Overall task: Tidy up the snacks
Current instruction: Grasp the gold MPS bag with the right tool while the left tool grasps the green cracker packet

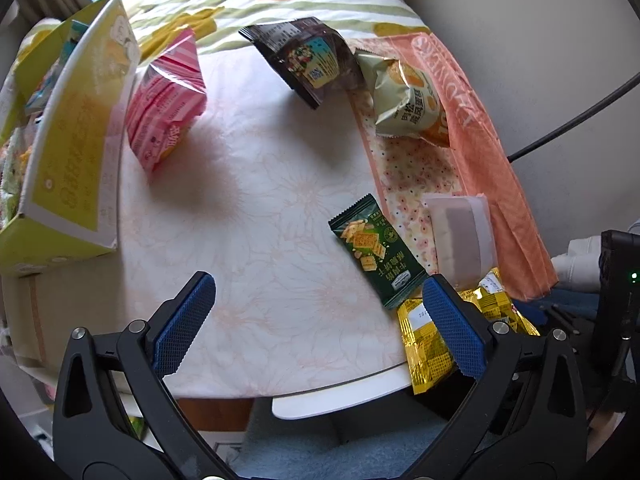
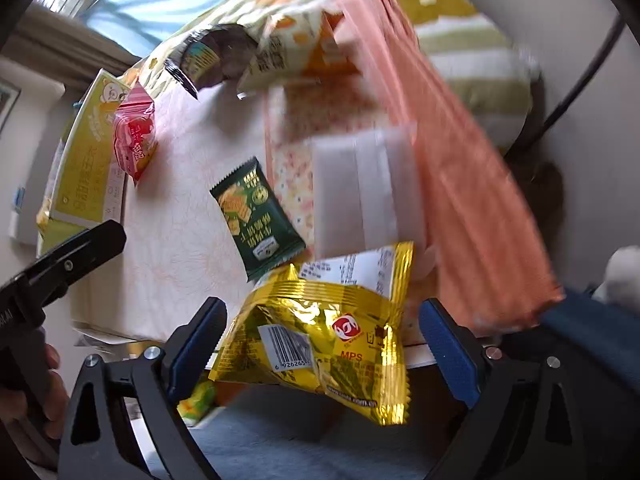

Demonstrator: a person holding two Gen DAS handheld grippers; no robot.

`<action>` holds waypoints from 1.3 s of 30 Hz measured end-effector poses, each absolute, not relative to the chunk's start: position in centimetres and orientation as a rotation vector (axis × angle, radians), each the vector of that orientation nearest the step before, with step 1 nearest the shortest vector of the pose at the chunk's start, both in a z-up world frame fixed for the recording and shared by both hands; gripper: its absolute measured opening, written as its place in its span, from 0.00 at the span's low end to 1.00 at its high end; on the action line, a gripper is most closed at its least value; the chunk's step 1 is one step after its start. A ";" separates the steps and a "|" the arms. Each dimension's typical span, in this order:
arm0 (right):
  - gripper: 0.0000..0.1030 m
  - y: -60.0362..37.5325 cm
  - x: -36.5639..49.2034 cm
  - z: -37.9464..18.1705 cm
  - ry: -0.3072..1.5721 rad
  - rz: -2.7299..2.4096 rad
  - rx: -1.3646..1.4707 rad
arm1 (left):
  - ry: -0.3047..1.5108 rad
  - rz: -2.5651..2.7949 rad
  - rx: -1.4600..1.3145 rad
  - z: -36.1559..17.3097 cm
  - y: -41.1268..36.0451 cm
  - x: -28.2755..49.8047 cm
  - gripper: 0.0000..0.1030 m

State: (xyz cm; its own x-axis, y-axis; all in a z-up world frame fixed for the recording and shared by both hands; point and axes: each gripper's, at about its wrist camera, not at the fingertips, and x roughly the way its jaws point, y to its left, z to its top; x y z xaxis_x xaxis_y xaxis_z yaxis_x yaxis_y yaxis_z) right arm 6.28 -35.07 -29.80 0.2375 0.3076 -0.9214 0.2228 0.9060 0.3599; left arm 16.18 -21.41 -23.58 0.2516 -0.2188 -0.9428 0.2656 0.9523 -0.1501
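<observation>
Both tongs gape wide, gripping nothing: the right gripper (image 2: pixel 322 344) frames the crinkled gold foil snack packet (image 2: pixel 320 332) between its blue pads; the left gripper (image 1: pixel 316 320) hovers beside it, over the pale floral tablecloth (image 1: pixel 248 200)

We're in a home bedroom: a floral tablecloth (image 1: pixel 256 200) covers the small table, right beside a striped quilt (image 1: pixel 304 0).

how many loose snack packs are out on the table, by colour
pink pack: 1
black pack: 1
pale green-and-orange pack: 1
dark green pack: 1
gold pack: 1
white pack: 1
total: 6, not counting whatever is inside the yellow box at the left
</observation>
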 end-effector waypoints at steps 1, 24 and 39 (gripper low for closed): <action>0.93 -35.2 6.3 -30.4 1.358 0.068 0.496 | 1.284 -0.332 0.050 -24.0 -21.8 16.4 0.99; 0.62 -38.1 5.7 -31.3 1.342 0.158 0.607 | 1.380 -0.228 0.162 -32.4 -29.3 19.1 0.95; 0.62 -37.9 6.4 -31.6 1.339 0.203 0.601 | 1.386 -0.250 0.202 -32.5 -26.8 19.3 0.75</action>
